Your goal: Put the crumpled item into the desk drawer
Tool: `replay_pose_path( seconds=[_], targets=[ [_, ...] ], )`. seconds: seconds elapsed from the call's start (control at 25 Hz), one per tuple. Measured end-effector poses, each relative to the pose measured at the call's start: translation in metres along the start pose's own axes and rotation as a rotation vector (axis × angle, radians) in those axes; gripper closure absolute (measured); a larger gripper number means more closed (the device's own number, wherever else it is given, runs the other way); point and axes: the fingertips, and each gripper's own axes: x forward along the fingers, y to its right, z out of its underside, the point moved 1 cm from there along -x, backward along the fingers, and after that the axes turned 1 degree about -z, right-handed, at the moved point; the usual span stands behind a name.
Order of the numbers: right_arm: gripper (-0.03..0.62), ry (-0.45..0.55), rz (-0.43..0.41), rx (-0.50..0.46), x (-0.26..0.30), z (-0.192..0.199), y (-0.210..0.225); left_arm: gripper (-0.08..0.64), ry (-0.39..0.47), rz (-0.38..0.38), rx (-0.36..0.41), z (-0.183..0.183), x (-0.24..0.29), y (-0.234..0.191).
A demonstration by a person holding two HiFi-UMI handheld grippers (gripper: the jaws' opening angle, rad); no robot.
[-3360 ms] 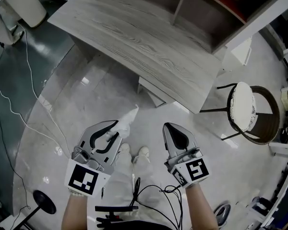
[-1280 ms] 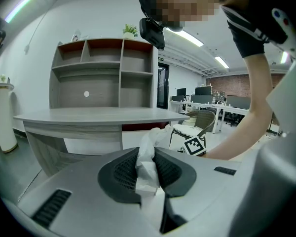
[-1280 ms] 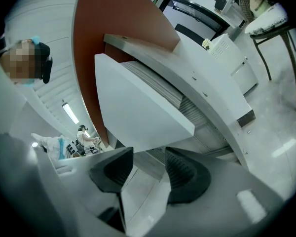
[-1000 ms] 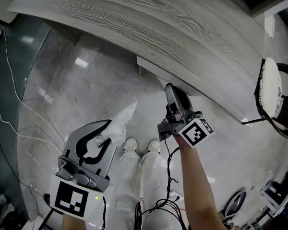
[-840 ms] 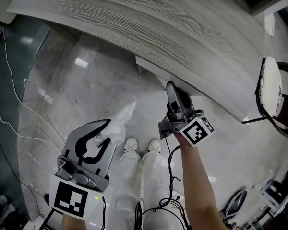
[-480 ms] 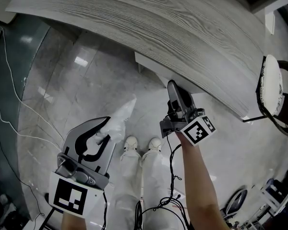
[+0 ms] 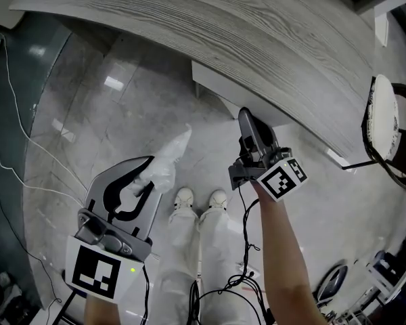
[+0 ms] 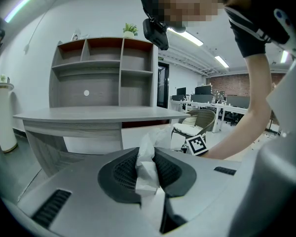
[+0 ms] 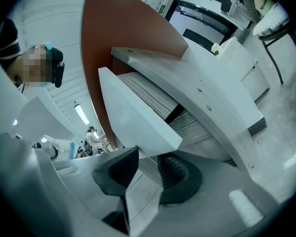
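While your right gripper jaws, just now closing, straddle the drawer front edge under the worktop, your left gripper jaws are clamped on the crumpled item, left of the drawer, long axis pointing toward it.

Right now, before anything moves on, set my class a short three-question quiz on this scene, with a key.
1. True or false: the left tongs grip the crumpled item.
2. Which part of the desk is at the right tongs' tips? A) drawer front B) top C) leg
3. Fill in: in the head view the chair stands at the desk's ____ end.
Key: 1 true. 2 A; those tongs have just been closing, the drawer front's edge between them. 3 right.
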Motion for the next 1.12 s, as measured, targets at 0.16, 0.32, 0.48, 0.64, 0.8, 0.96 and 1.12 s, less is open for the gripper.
replay_pose_path(
  seconds=[0.16,0.32,0.48,0.64,0.8,0.96,1.12],
  targets=[
    [0.468,-0.021,-0.009,-0.006,-0.006,0.009,-0.005,0.499,0.0,0.0,-0.002,0.003,-0.003,0.002],
    [0.472,-0.046,-0.024,-0.009,-0.015,0.022,-0.013,0.499,0.006,-0.002,0.0,0.003,-0.005,0.001],
    [0.479,-0.064,-0.03,-0.005,-0.024,0.031,-0.02,0.499,0.01,-0.004,-0.002,0.002,-0.006,0.0],
    [0.48,-0.059,-0.017,-0.007,-0.029,0.03,-0.021,0.499,0.011,-0.005,0.0,0.002,-0.009,0.0],
    [0.483,-0.071,-0.014,-0.02,-0.029,0.031,-0.02,0.499,0.011,-0.007,-0.002,0.004,-0.011,-0.001],
    [0.482,-0.092,-0.004,-0.038,-0.028,0.035,-0.014,0.499,0.01,-0.005,0.003,0.004,-0.013,0.0],
    [0.489,-0.124,-0.011,-0.082,-0.027,0.04,-0.012,0.499,0.012,-0.011,0.003,0.008,-0.016,-0.003]
  ],
)
